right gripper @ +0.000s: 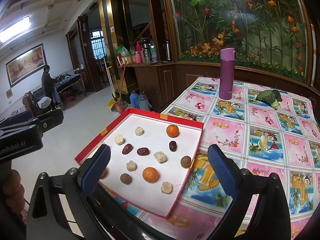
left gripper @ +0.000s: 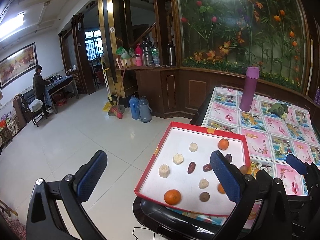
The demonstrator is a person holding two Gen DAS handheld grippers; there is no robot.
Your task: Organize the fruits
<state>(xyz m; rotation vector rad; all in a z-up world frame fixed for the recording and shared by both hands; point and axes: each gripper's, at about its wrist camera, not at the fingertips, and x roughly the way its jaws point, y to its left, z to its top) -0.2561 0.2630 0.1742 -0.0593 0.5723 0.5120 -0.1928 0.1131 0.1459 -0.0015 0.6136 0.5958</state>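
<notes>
L wrist view: right finger (left gripper: 225, 177) hides most of one orange (left gripper: 221, 188) and part of a dark date (left gripper: 229, 157). R wrist view: left finger (right gripper: 96, 167) covers an orange (right gripper: 104, 173) at tray's near-left. Far person (right gripper: 48, 81) too small to tell.

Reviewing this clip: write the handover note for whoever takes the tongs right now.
Left tongs: open, empty, hovering at the near left of the red tray.
Right tongs: open, empty, over the tray's near right.
In the tray, scattered and mixed: oranges, red dates, pale chunks, brown round fruits.
Done: nothing grouped yet.
Left: sort every kind together.
</notes>
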